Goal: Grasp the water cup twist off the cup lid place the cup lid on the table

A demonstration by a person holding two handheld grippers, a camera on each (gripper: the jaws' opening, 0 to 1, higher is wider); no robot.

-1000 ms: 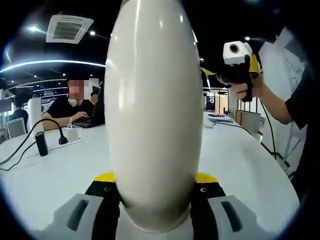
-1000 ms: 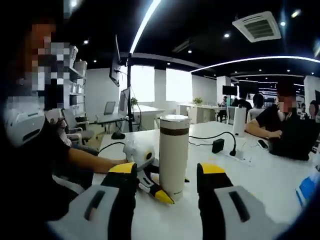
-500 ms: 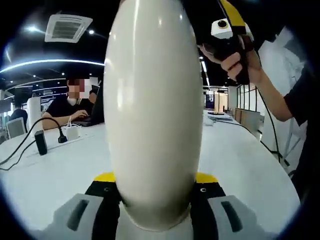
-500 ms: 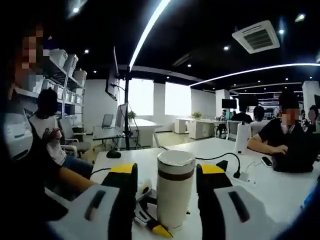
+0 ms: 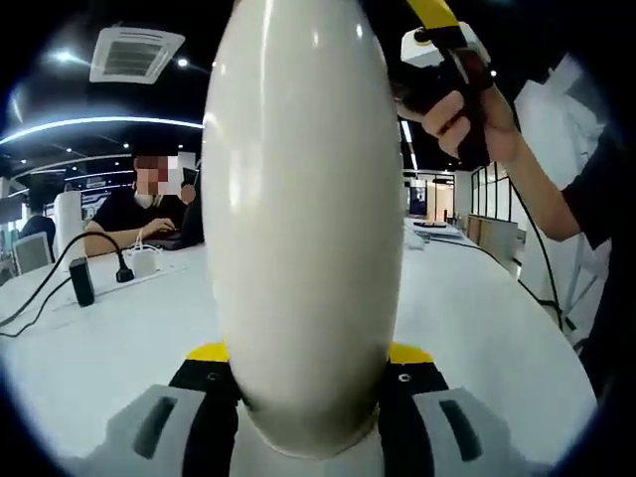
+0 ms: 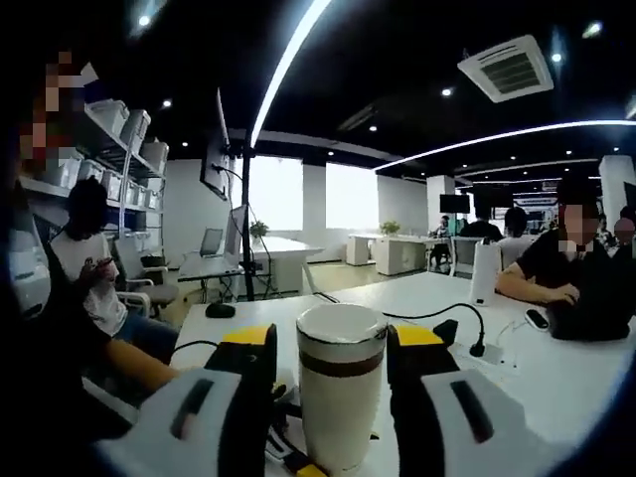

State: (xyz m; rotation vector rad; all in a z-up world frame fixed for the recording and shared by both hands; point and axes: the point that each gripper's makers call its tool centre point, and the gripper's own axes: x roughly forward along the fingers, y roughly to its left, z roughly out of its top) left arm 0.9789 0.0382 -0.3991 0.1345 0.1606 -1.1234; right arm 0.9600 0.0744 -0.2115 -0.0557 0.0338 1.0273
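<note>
Water cup stands upright on the white table, cream-coloured, its body clamped low between the 2 jaws of the left gripper. In the right gripper view the cup's lid, with a brown band beneath it, sits between the spread jaws of the right gripper, which flank it without visibly touching. A person's hand holds that gripper up beside the cup top. A black cable trails across the table behind.
</note>
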